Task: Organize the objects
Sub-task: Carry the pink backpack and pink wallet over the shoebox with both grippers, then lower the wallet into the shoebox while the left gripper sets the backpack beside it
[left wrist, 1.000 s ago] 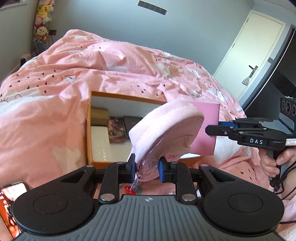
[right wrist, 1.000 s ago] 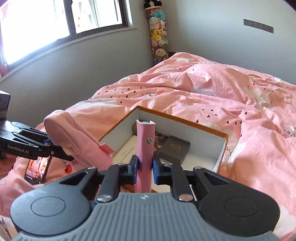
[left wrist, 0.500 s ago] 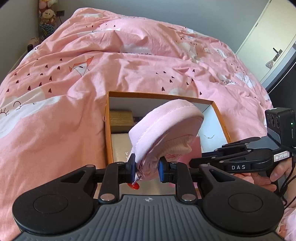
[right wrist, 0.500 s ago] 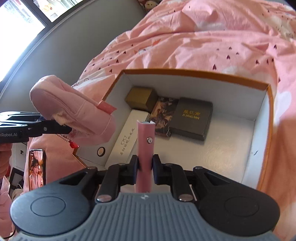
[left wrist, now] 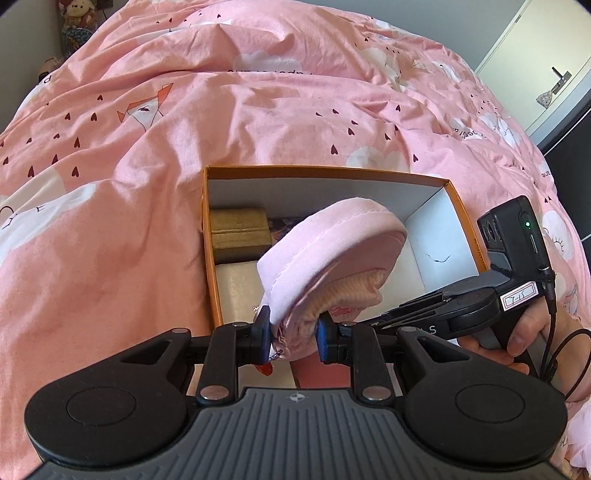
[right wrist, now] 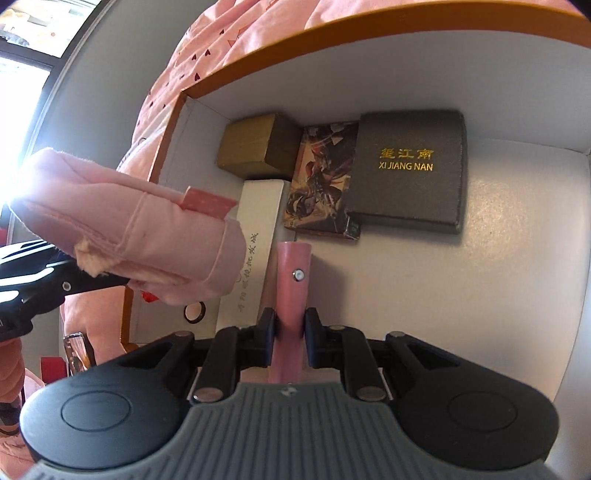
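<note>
The right gripper point(right wrist: 290, 325) is gripping a pink wallet point(right wrist: 293, 273) low inside the orange box point(left wrist: 458, 206); the left gripper point(left wrist: 291, 334) is clamping a pink pouch point(left wrist: 332, 251) above (it could snag the wallet's release).

Support: bed with pink duvet point(left wrist: 147, 177).
On it: open orange box point(left wrist: 325, 170), resting directly on the duvet.

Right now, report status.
Left claw shut on pink pouch. Right claw shut on pink case, inside orange box. Floor ahead bare; boxes at back.
</note>
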Action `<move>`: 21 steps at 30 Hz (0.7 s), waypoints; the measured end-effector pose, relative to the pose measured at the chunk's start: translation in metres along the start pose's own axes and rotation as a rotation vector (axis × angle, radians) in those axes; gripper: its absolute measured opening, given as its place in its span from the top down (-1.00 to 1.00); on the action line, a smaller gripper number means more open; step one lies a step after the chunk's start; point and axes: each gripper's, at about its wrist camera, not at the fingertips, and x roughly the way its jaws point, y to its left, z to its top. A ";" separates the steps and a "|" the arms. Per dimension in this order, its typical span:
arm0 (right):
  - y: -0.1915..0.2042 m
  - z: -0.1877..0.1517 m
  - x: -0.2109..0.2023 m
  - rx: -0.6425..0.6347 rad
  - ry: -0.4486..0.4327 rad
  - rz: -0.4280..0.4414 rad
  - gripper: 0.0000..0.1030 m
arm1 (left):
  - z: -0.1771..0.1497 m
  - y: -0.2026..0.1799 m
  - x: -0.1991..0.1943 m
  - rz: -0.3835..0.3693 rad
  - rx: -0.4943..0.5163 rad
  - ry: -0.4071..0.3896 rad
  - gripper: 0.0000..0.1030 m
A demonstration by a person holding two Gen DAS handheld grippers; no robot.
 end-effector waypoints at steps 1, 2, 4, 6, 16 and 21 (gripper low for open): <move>0.000 0.001 0.001 0.004 0.009 -0.010 0.65 | 0.000 0.000 0.001 0.002 0.000 0.002 0.49; 0.000 0.003 0.002 0.008 0.017 -0.020 0.64 | 0.001 0.001 0.003 0.002 0.001 0.004 0.49; 0.001 0.004 0.002 0.008 0.027 -0.067 0.60 | 0.001 0.001 0.005 -0.005 0.000 0.008 0.49; 0.001 0.005 0.005 0.004 0.034 -0.147 0.53 | 0.002 0.000 0.006 -0.010 0.003 0.008 0.49; -0.009 0.004 0.020 0.087 0.091 -0.154 0.40 | 0.003 -0.003 0.004 -0.015 0.019 0.013 0.49; -0.011 0.004 0.022 0.093 0.096 -0.159 0.31 | 0.001 -0.004 0.008 -0.036 0.027 0.050 0.49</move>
